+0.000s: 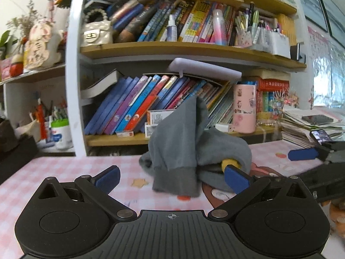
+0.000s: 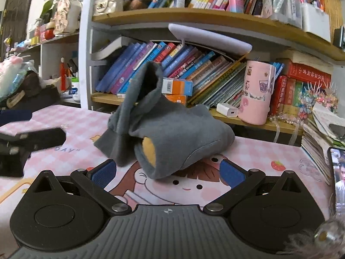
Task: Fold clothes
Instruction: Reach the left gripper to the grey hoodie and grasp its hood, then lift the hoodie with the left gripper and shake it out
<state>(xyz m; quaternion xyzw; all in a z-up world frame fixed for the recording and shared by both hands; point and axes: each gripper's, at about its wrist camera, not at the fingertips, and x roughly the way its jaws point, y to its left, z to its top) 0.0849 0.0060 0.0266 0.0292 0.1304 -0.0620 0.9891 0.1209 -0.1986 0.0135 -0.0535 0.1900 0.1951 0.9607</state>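
Observation:
A small grey garment (image 1: pixel 189 151) with a ribbed cuff and a yellow patch lies crumpled in a heap on the pink checked desk mat (image 1: pixel 64 172). One part of it stands up in a peak. My left gripper (image 1: pixel 171 178) is open, its blue pads on either side of the heap's near edge; the right pad looks close to the cloth. In the right wrist view the garment (image 2: pixel 172 129) lies just ahead of my open right gripper (image 2: pixel 168 172), whose pads do not hold it. The right gripper also shows in the left wrist view (image 1: pixel 306 154).
A bookshelf (image 1: pixel 183 51) full of books stands right behind the desk. A pink cup (image 2: pixel 256 92) and a white charger (image 2: pixel 228 110) stand on its lower shelf. A stack of papers (image 2: pixel 319 129) and a phone (image 2: pixel 338 181) lie at the right. The left gripper's body (image 2: pixel 25 142) is at the left.

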